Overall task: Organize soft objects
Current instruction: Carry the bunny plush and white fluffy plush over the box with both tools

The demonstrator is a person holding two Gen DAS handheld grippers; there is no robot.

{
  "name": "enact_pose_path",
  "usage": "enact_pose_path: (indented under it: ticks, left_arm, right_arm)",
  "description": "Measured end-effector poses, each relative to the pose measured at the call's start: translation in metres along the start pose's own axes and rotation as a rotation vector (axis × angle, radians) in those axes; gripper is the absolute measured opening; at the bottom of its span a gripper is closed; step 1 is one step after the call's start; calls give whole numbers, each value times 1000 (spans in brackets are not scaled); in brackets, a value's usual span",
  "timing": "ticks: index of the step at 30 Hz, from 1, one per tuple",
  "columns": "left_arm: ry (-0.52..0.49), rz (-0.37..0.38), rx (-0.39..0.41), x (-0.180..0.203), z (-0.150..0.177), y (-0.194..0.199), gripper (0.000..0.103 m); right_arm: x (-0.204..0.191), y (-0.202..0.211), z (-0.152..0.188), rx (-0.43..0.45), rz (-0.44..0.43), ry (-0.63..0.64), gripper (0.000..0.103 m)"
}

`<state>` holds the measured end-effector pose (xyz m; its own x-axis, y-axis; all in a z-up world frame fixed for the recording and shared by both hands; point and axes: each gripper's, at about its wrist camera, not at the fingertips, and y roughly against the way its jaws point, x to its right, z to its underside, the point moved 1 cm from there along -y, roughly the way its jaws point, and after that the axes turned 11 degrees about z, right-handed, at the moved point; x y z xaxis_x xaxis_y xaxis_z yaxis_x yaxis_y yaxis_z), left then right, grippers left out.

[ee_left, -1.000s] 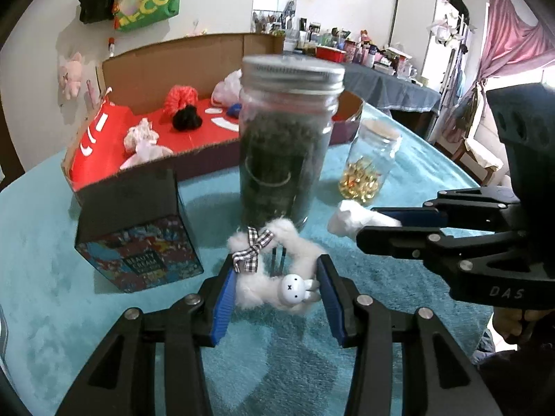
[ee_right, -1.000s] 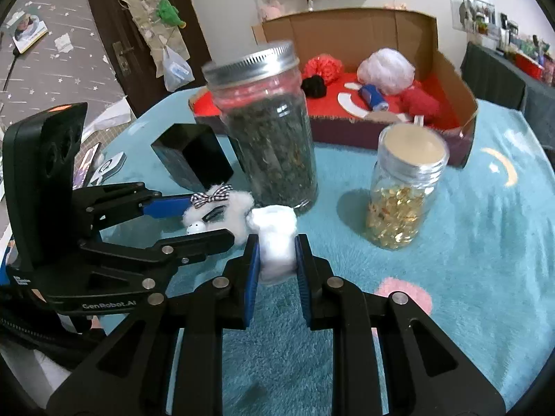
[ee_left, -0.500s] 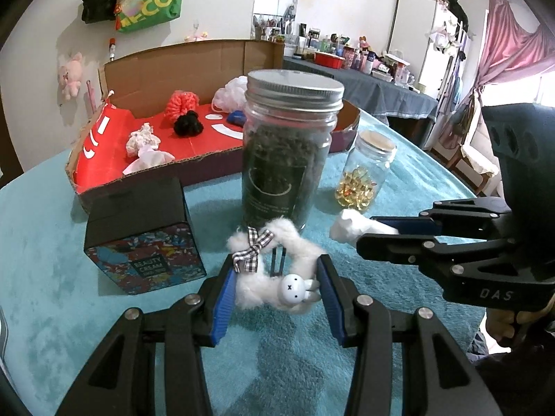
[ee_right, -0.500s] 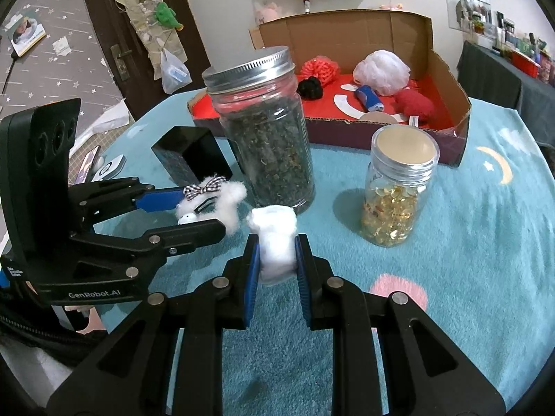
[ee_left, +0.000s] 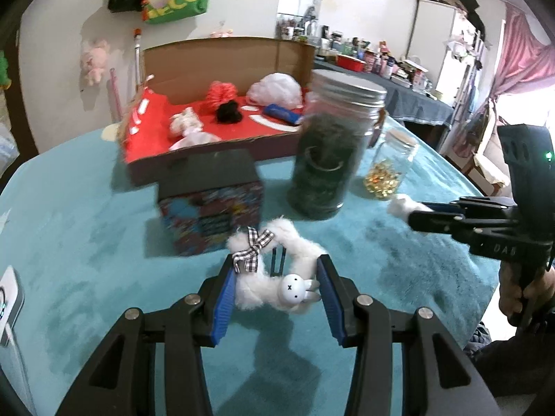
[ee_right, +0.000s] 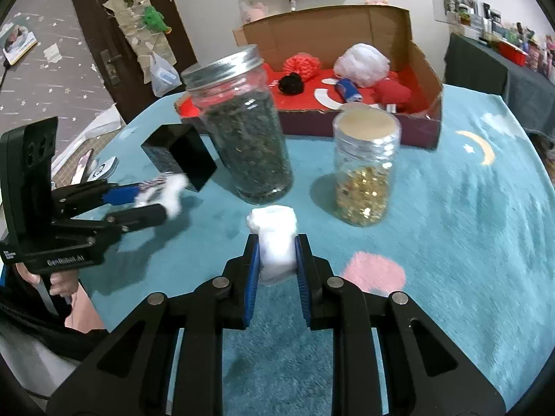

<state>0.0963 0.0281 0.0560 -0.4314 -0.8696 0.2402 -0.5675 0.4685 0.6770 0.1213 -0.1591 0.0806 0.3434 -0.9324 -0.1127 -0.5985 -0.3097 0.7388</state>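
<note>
Through the left wrist camera we see our left tongs [ee_left: 275, 287] pinching a fluffy white bunny toy [ee_left: 274, 277] with a checked bow, its round face turned toward the camera, lifted above the teal table [ee_left: 86, 228]. Just beyond the tips stands a small dark box [ee_left: 210, 204] with a colourful printed side, and to its right a tall jar [ee_left: 333, 145] of dark leaves with a metal lid. Further right, a small jar [ee_left: 388, 170] holds golden beads. Behind them lies an open cardboard box [ee_left: 222, 59] with a red floor, already holding a red pompom [ee_left: 222, 92], a black one [ee_left: 229, 112] and a white mesh puff [ee_left: 277, 88]. Our right tongs [ee_left: 412, 213] reach in from the right edge, with a white tuft showing at their tips. Through the right wrist camera we see those right tongs [ee_right: 276, 263] pressed tight on a soft white roll [ee_right: 274, 239], held over the table. Straight ahead stands the tall jar [ee_right: 246, 131], with the small jar [ee_right: 364, 170] to the right of the tips and the cardboard box [ee_right: 329, 34] behind both. At the far left, our left tongs [ee_right: 163, 196] carry the bunny toy [ee_right: 166, 190], blurred, just in front of the dark box [ee_right: 180, 156].
</note>
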Motion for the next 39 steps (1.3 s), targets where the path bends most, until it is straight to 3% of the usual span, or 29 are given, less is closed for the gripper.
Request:
enact_pose_path:
  ticks: [20,32,39]
  left_arm:
    - [106,-134,-3,-66,13,28,48]
    - [-43,-141,1,-97,-17,20,48]
    - [-72,-118,-19,-111,-35,7,48]
  right_arm:
    - [48,1,5,-29,95,-55,19]
    - [82,-8,-11,-27,147,-61,19]
    - [92,-21,-25,-37,159,-44,19]
